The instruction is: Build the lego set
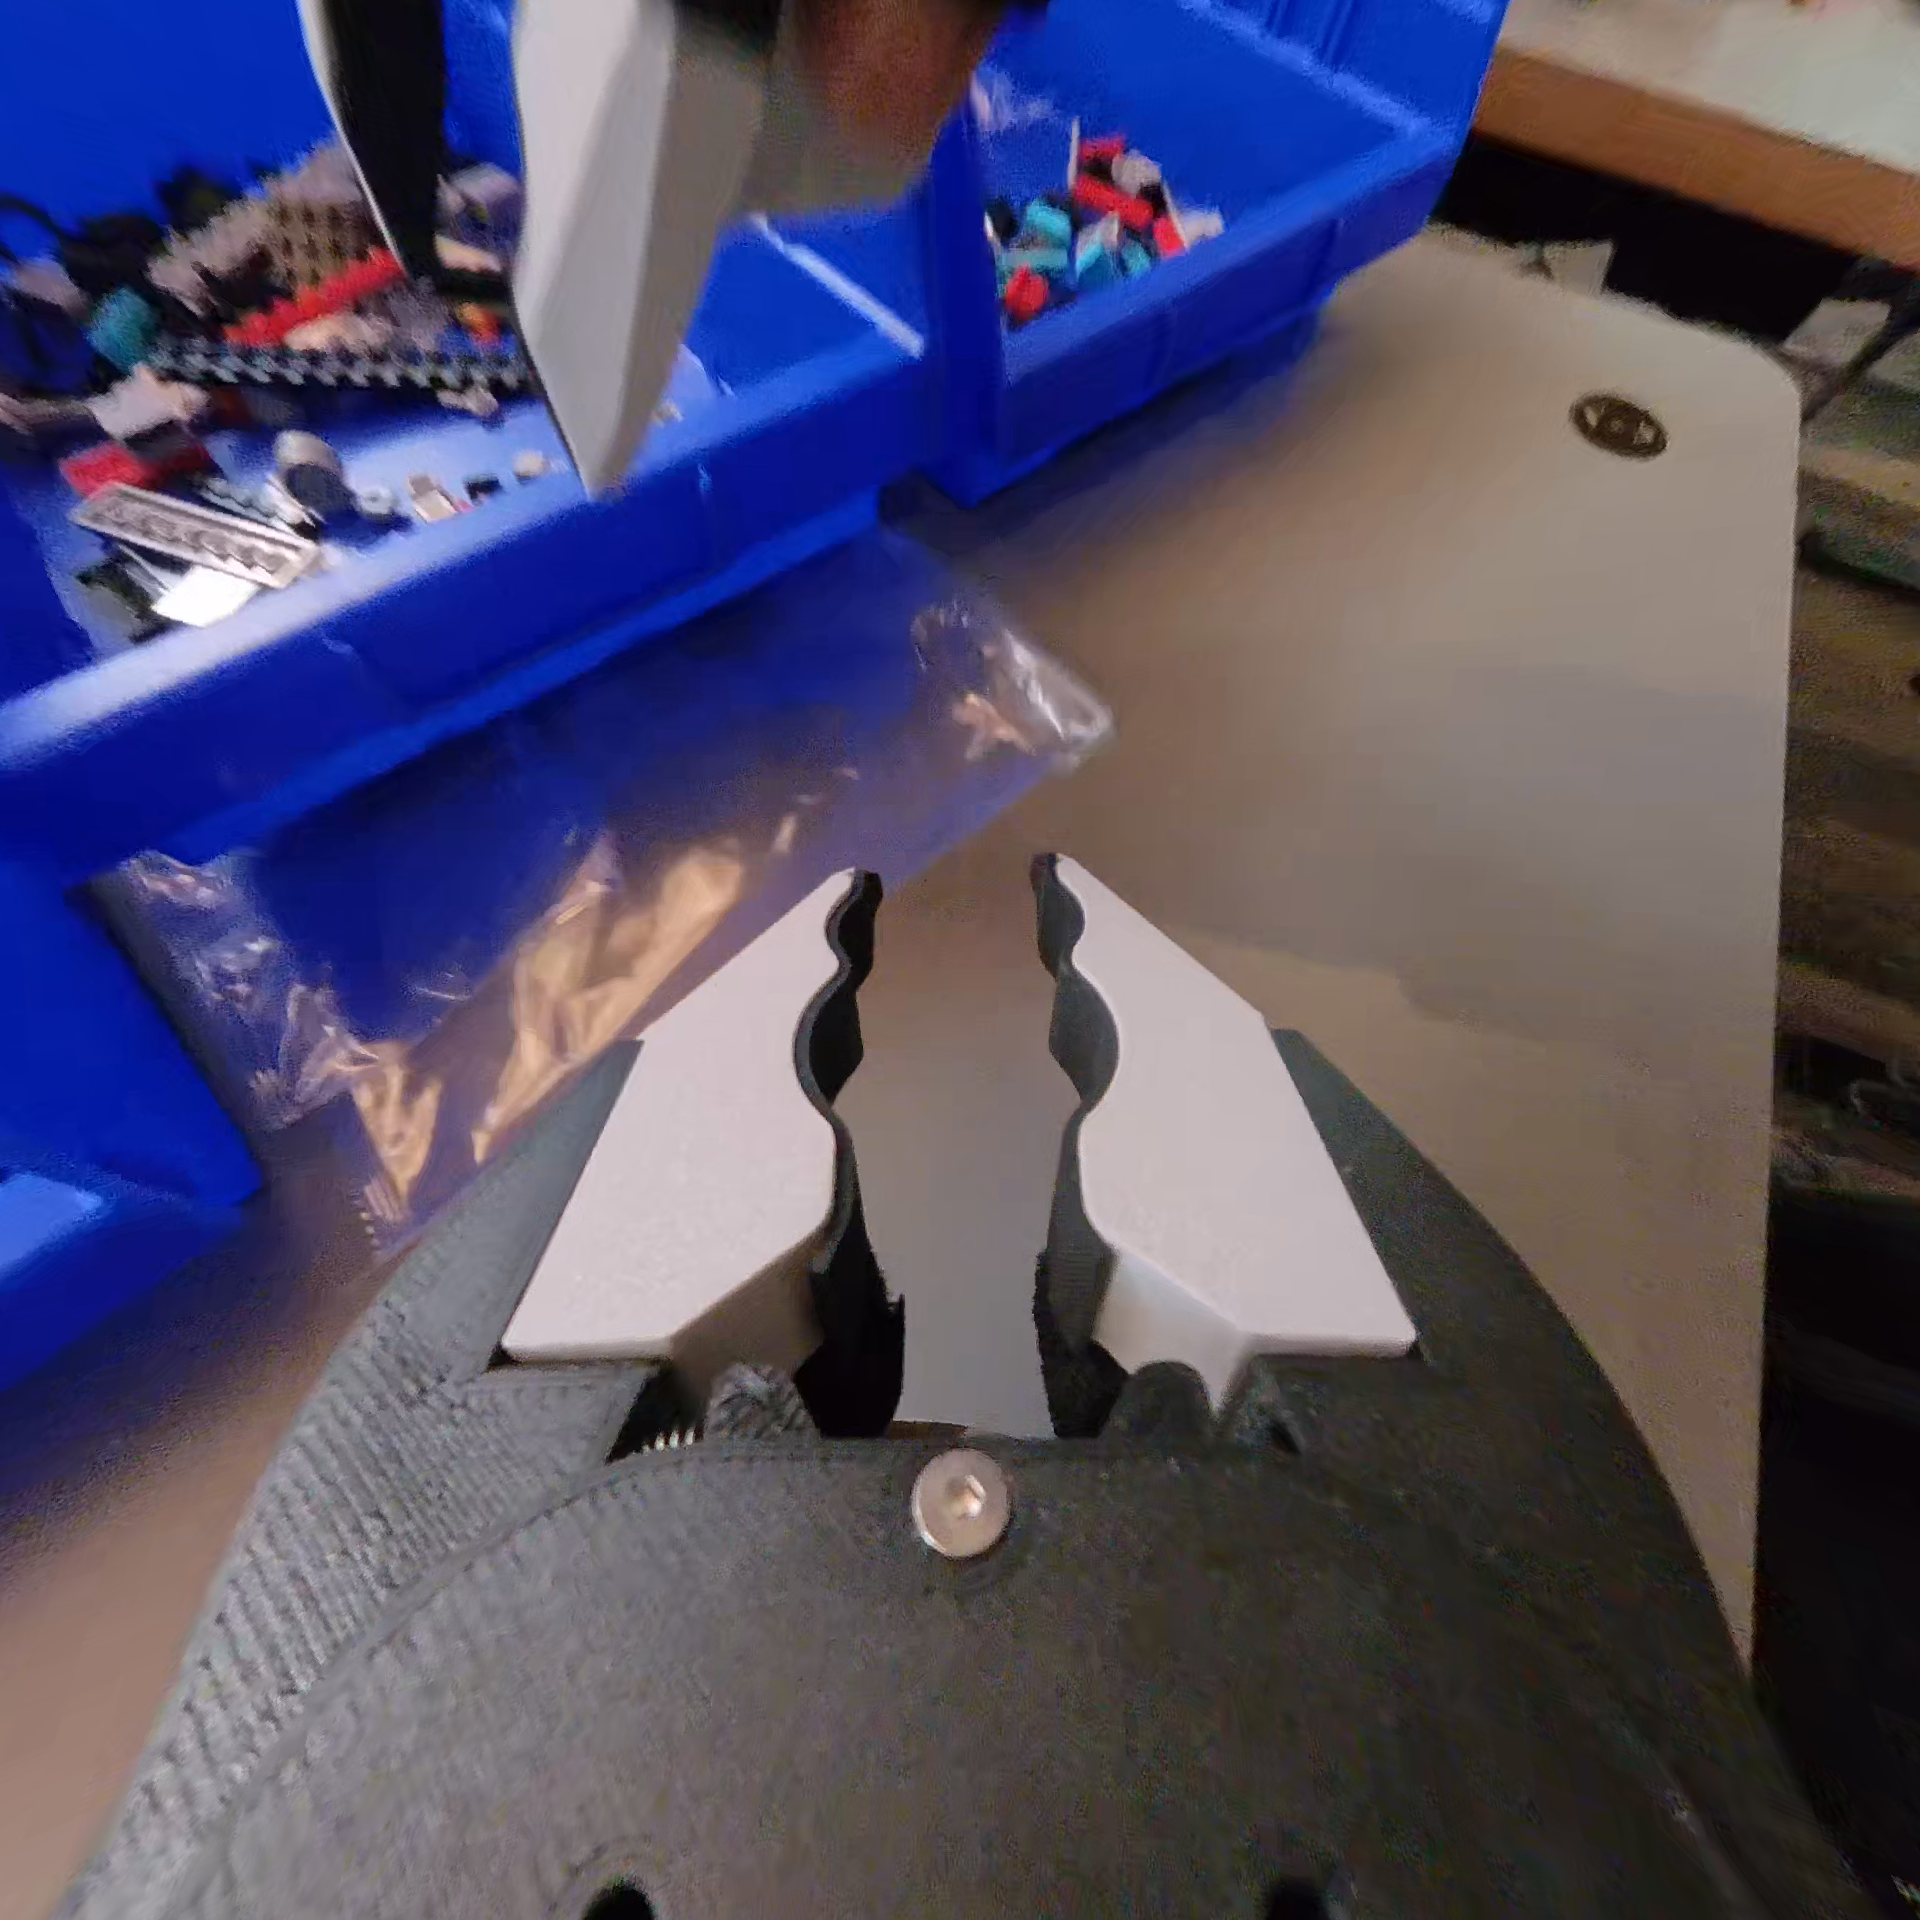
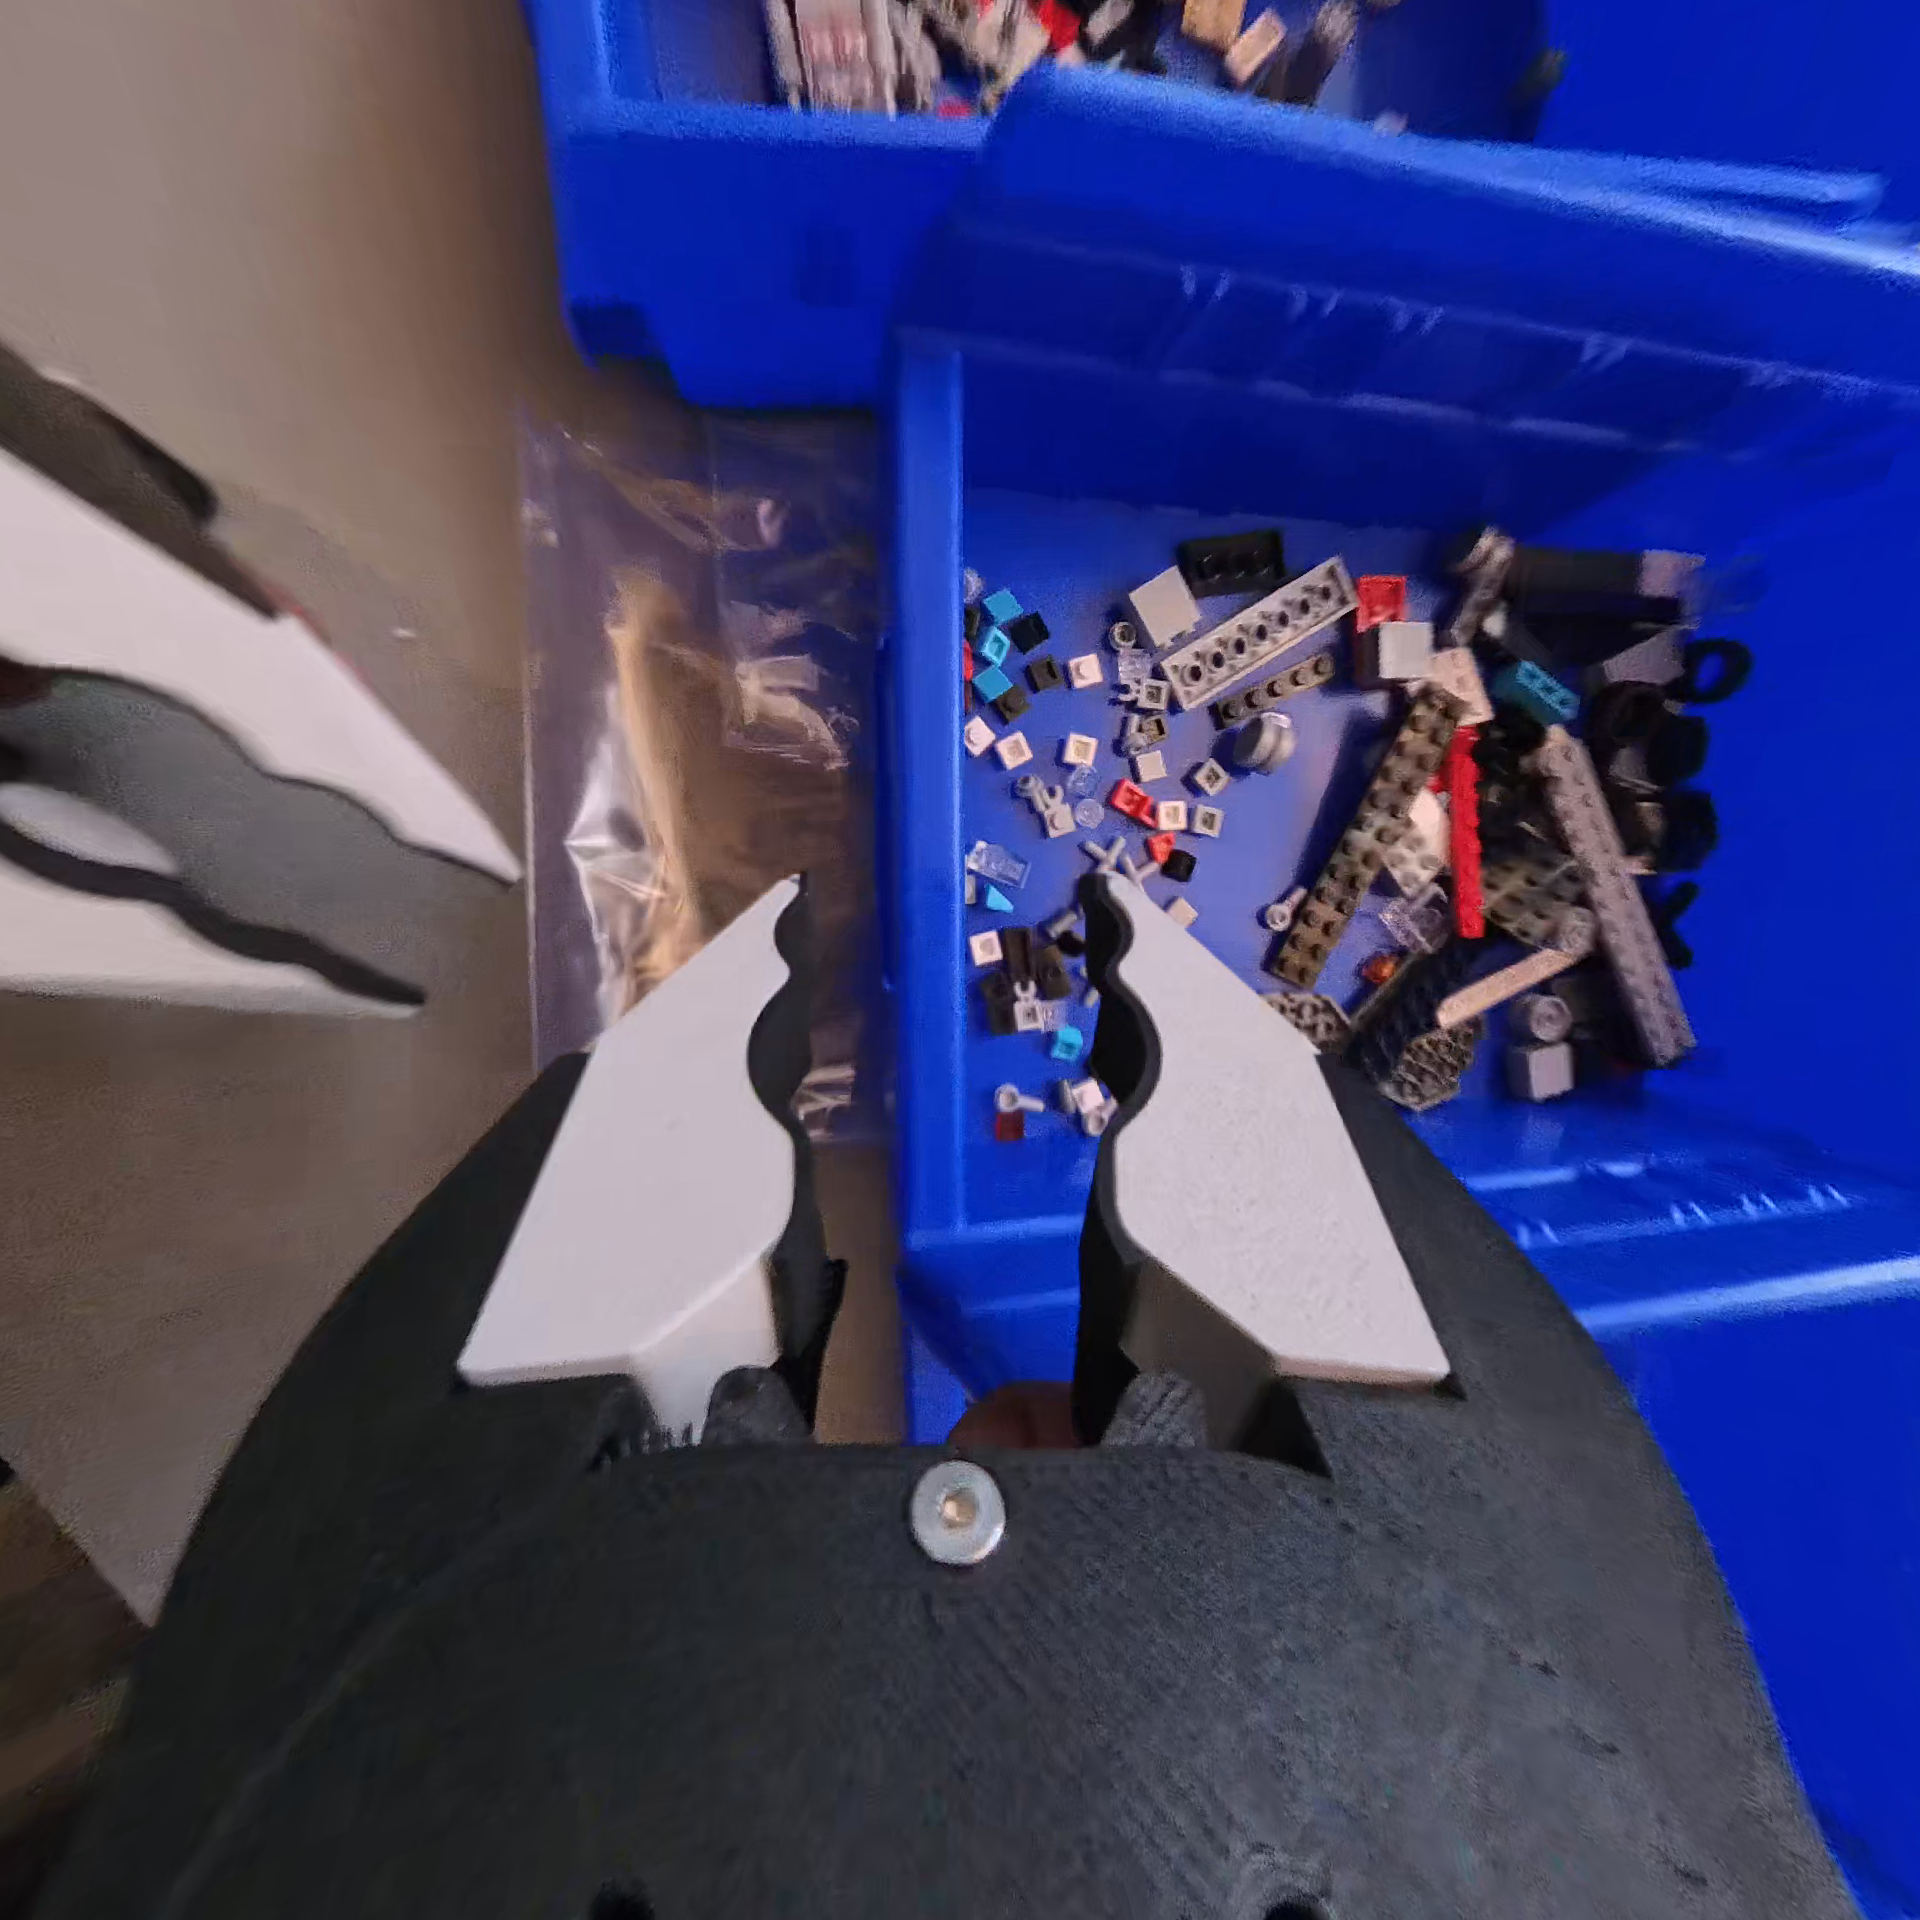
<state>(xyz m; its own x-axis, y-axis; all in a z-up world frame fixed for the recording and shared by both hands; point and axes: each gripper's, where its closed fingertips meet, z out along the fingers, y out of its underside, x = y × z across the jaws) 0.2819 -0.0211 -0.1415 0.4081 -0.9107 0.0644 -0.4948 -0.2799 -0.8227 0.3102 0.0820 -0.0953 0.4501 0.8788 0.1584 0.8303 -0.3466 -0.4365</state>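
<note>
Loose lego pieces (image 2: 1351,790) in grey, black, red and teal lie in a blue bin (image 2: 920,727). My right gripper (image 2: 945,888) is open and empty, held above the bin's left wall, its right finger over the small pieces. My left gripper (image 1: 956,878) is open and empty above the bare tabletop (image 1: 1403,779). It also shows blurred at the left of the right wrist view (image 2: 462,935). In the left wrist view, a white finger (image 1: 623,260) of the right gripper hangs over the bin's lego pile (image 1: 260,312).
A crumpled clear plastic bag (image 1: 623,883) lies on the table against the bin; it also shows in the right wrist view (image 2: 707,727). A second blue bin (image 1: 1195,343) holds more small pieces (image 1: 1091,229). The table's right edge (image 1: 1777,935) is close.
</note>
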